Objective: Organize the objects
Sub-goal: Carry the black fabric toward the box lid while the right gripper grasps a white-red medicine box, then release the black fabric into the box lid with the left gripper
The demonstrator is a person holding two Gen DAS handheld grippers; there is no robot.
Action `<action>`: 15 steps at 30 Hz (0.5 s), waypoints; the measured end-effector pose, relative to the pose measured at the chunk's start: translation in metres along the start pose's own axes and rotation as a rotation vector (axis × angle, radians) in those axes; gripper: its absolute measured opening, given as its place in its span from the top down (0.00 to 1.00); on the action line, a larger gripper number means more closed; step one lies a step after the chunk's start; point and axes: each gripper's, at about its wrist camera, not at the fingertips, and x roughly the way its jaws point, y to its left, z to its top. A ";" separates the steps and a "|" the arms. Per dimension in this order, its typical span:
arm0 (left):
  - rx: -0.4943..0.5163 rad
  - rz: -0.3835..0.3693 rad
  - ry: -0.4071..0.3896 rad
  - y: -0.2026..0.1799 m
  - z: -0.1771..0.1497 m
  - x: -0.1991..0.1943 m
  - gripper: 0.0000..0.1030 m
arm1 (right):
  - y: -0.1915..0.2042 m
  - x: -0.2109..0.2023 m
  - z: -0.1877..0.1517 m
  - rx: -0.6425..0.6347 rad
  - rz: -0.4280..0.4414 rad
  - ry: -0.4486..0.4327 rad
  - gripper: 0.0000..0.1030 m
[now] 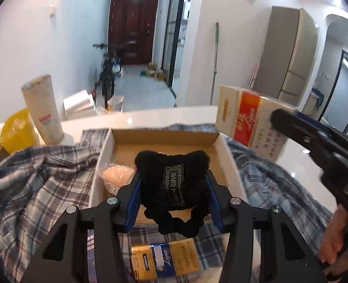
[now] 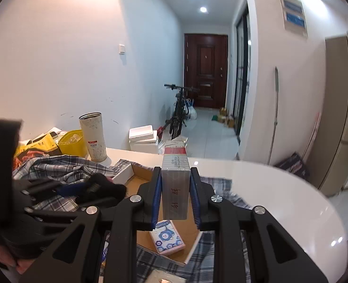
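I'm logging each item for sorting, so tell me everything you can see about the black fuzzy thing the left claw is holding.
The black fuzzy plush item looks soft and hand-knitted, with a black woven label reading "HAND MADE" in pale thread. It is squeezed between the left claw's blue pads, raised over the shallow open cardboard box, its lumpy lower end hanging free. Nothing else touches it.

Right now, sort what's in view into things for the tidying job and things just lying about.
For the job:
shallow cardboard box
black fuzzy pouch in left tool
red-and-white carton in right tool
small floral packet

Lying about:
tall patterned paper cup
yellow plastic bag
black bicycle
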 end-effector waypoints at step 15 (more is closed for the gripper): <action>-0.079 0.016 0.114 0.032 -0.025 0.065 0.45 | -0.031 0.050 -0.033 0.082 0.018 0.142 0.79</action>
